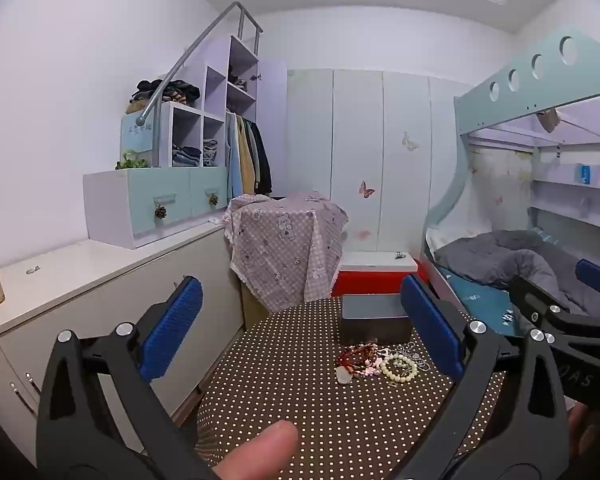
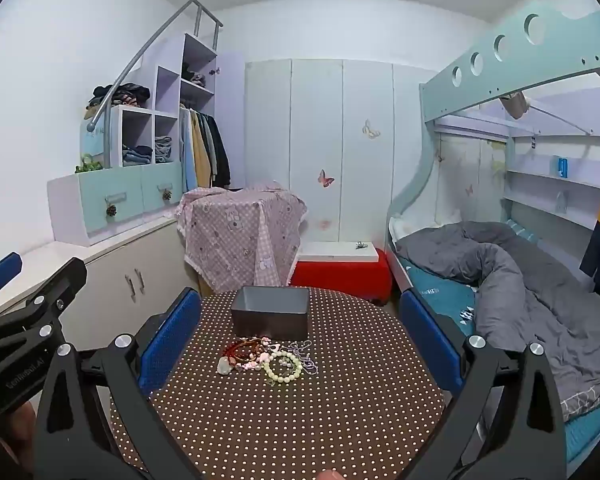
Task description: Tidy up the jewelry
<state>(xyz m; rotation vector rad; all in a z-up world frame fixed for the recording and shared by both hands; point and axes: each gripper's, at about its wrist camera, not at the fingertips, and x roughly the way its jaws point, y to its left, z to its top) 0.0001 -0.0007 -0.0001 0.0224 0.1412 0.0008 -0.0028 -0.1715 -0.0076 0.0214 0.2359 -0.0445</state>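
Centrally, jewelry well inside table edges

one grey box, one jewelry pile

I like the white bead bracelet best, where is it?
The white bead bracelet lies on the polka-dot table, on the right edge of the jewelry pile, in front of the grey box.
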